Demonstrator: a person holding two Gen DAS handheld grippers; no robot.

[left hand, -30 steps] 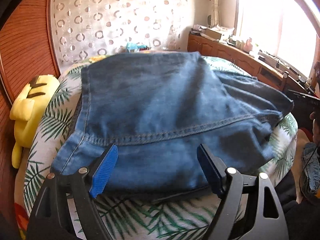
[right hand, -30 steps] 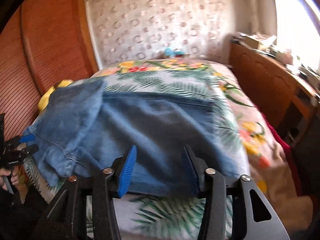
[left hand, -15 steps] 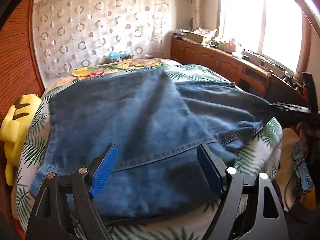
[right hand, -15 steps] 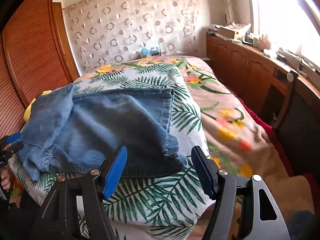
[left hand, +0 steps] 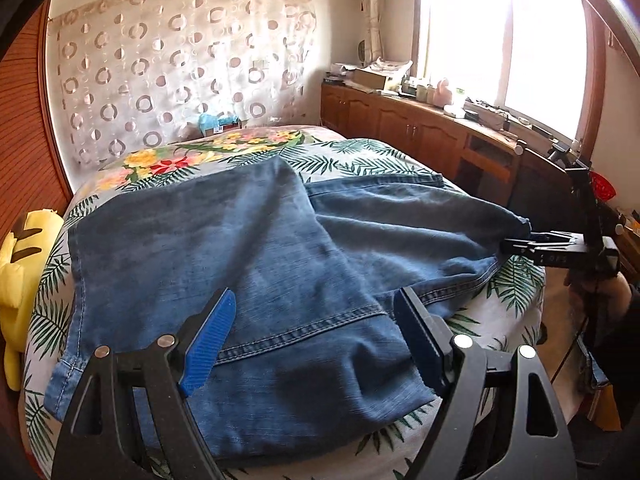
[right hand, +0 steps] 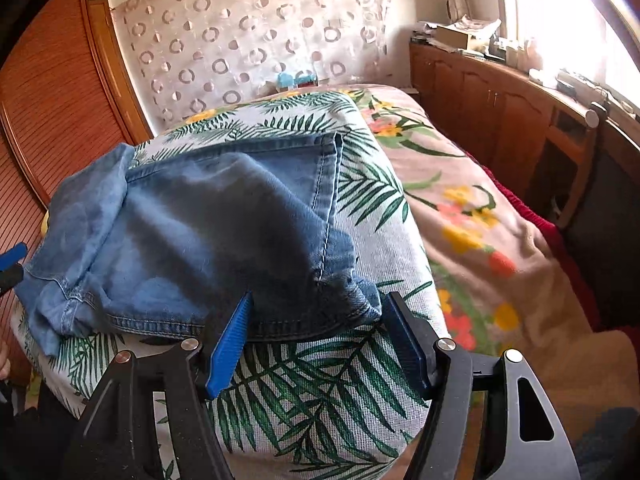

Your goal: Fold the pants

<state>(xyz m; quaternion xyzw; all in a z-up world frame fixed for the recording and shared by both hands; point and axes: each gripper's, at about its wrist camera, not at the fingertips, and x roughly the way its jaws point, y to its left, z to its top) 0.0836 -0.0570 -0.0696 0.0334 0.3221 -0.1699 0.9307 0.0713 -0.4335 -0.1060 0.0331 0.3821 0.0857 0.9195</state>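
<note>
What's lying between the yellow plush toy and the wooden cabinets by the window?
The left wrist view shows the jeans spread on the leaf-print bedspread, between the yellow plush toy and the wooden cabinets.

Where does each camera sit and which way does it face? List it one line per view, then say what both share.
Left wrist: on the left hand-held gripper, looking down across the jeans toward the window; its open fingers show, plus the right hand-held gripper and a hand.
Right wrist: on the right hand-held gripper, facing the jeans' corner and the bed; its open fingers show.
Shared: jeans, bed, curtain, cabinets.
</note>
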